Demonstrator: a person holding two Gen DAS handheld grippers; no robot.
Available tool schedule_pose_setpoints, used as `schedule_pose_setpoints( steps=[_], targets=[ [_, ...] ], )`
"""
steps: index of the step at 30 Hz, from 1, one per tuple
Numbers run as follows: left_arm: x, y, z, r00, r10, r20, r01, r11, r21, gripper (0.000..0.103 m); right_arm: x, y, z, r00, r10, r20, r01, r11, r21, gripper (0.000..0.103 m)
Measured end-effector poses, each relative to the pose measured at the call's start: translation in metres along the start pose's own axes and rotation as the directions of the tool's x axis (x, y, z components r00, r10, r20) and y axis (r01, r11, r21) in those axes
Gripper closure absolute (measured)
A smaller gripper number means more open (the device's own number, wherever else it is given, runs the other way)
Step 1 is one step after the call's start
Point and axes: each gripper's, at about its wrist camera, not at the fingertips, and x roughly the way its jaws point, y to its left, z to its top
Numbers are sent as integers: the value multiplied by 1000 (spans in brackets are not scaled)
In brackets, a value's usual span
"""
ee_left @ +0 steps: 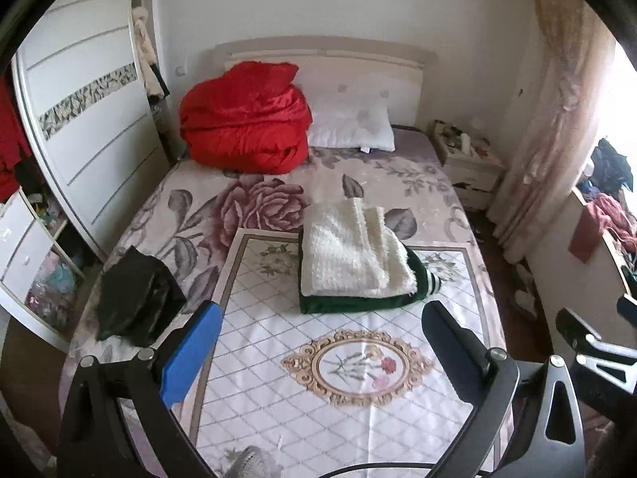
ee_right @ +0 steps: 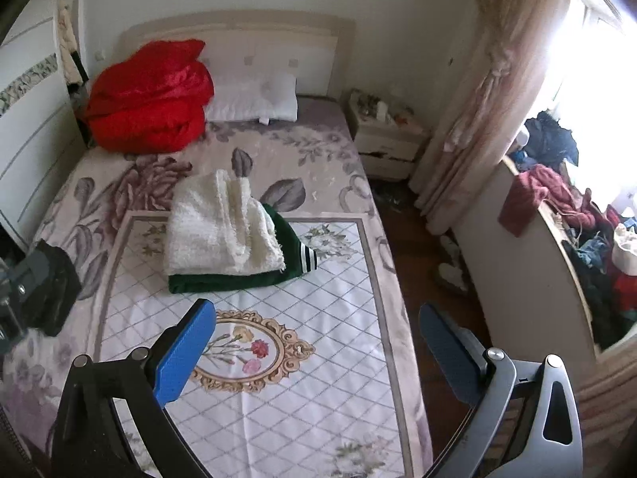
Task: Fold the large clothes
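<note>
A folded cream fleece garment (ee_left: 354, 251) lies on top of a folded dark green garment (ee_left: 350, 302) with striped cuffs, in the middle of the bed; both also show in the right wrist view, the cream one (ee_right: 219, 231) above the green one (ee_right: 231, 279). A crumpled black garment (ee_left: 135, 298) lies at the bed's left edge, also in the right wrist view (ee_right: 55, 290). My left gripper (ee_left: 322, 354) is open and empty, held above the patterned mat, short of the stack. My right gripper (ee_right: 318, 350) is open and empty, over the mat's right side.
A white diamond-pattern mat (ee_left: 310, 398) covers the near half of the floral bed (ee_left: 247, 199). A red quilt (ee_left: 247, 115) and white pillow (ee_left: 350, 127) sit by the headboard. A nightstand (ee_right: 386, 135), curtain (ee_right: 477, 91) and a cluttered counter (ee_right: 557, 215) stand right; a wardrobe (ee_left: 87, 111) stands left.
</note>
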Motion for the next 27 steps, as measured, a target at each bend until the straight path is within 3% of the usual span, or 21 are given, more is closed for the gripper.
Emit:
schedule_pose_setpoints(
  steps=[8, 14, 20, 27],
  targets=[
    [-93, -4, -15, 998, 37, 47, -38, 999, 24, 0, -127, -20, -22, 993, 4, 114, -3, 1000, -7, 0],
    [-134, 0, -16, 996, 36, 81, -37, 999, 5, 0, -185, -36, -31, 988, 21, 152, -24, 1000, 18, 0],
    [-155, 2, -20, 994, 26, 103, -26, 1000, 1, 0, -223, -42, -38, 982, 19, 189, -24, 999, 24, 0],
    [-166, -1, -22, 994, 16, 112, -16, 1000, 5, 0, -235, -45, -38, 979, 19, 204, -25, 999, 24, 0]
  ],
)
